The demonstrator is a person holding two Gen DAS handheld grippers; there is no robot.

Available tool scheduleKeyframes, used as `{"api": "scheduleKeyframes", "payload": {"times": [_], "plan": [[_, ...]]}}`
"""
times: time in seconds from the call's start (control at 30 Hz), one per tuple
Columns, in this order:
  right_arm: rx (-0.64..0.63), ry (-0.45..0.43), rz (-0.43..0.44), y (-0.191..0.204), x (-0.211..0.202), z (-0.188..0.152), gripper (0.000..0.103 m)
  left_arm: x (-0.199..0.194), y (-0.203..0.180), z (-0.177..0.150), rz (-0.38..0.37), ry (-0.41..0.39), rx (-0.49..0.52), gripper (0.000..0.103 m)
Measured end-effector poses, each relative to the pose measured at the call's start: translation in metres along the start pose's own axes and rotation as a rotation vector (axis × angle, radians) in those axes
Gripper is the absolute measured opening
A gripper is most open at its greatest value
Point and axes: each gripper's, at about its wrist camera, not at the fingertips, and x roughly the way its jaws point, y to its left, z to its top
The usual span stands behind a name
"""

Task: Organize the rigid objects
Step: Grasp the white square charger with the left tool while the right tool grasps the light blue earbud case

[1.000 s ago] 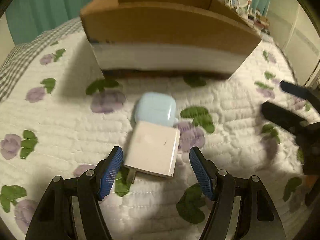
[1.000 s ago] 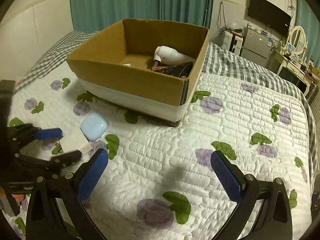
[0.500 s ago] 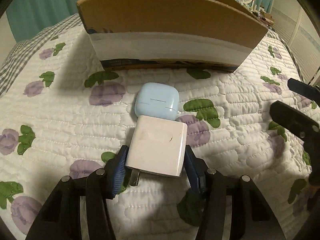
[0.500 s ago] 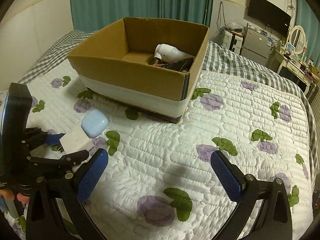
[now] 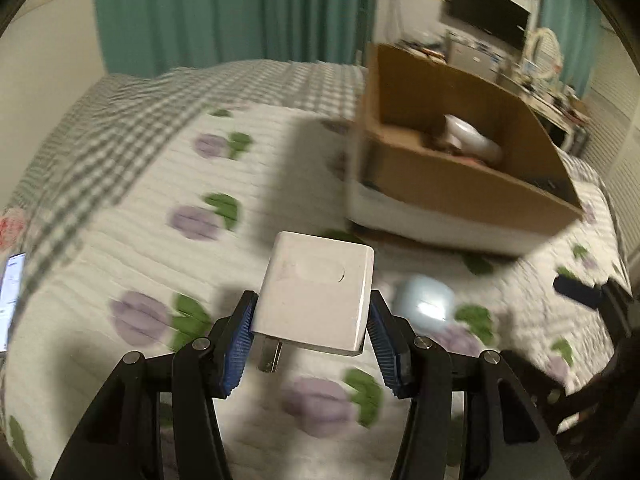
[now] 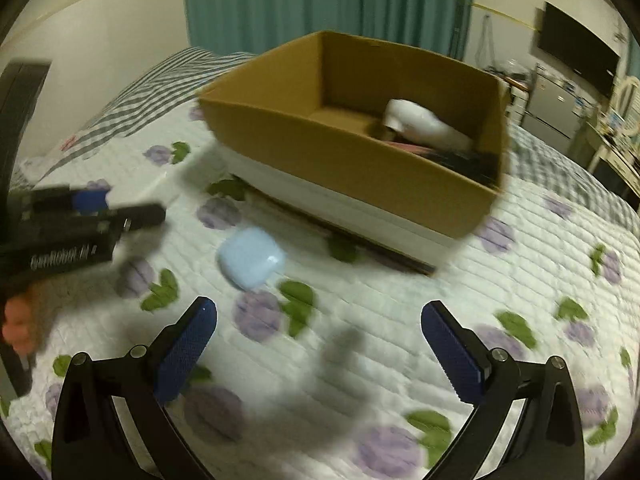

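The left gripper (image 5: 310, 330), black with ribbed blue pads (image 5: 236, 346), is clamped on a white, square plastic wall charger (image 5: 316, 298). Both pads press against the charger's sides, and its metal prongs (image 5: 269, 356) point back toward the camera. The charger is held up off a white quilted bedspread printed with purple flowers and green leaves (image 5: 132, 240).

A small, pale blue, rounded plastic earbud case (image 5: 425, 304) lies on the bedspread just right of the held charger; in the right wrist view the same case (image 6: 251, 258) sits in front of the box, apart from it.

An open brown cardboard box with a white band around its base (image 5: 460, 188) stands on the bed, ahead and to the right of the left gripper. Inside it is a white rounded object (image 6: 420, 124) beside some dark items, too blurred to name with confidence.

The right gripper (image 6: 318, 354) hovers above the bedspread with its blue pads (image 6: 188, 348) spread wide and nothing between them. The earbud case is just ahead of its left finger.

Teal curtains (image 6: 320, 0) hang behind the bed.
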Motion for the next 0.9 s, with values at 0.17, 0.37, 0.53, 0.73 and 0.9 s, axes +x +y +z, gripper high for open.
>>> {"api": "scheduleKeyframes", "payload": {"times": [0.17,0.37,0.53,0.73,0.9], "plan": [[-0.051,0.025,0.033,0.033,0.035,0.017,0.090,0.007,0.016,-0.005,0.000,0.030,-0.051,0.055],[-0.059,0.073,0.060,0.049,0.070,0.020,0.082,0.008,0.017,-0.008,-0.021,0.042,-0.059,0.055],[-0.059,0.100,0.037,0.051,0.087,0.022,0.071,0.008,0.011,-0.009,-0.017,0.047,-0.046,0.055],[-0.044,0.096,0.024,0.045,0.084,0.020,0.058,0.009,0.007,-0.011,-0.010,0.054,-0.030,0.055],[-0.033,0.083,0.008,0.039,0.064,0.009,0.058,0.008,0.002,-0.013,-0.006,0.055,-0.019,0.055]]}}
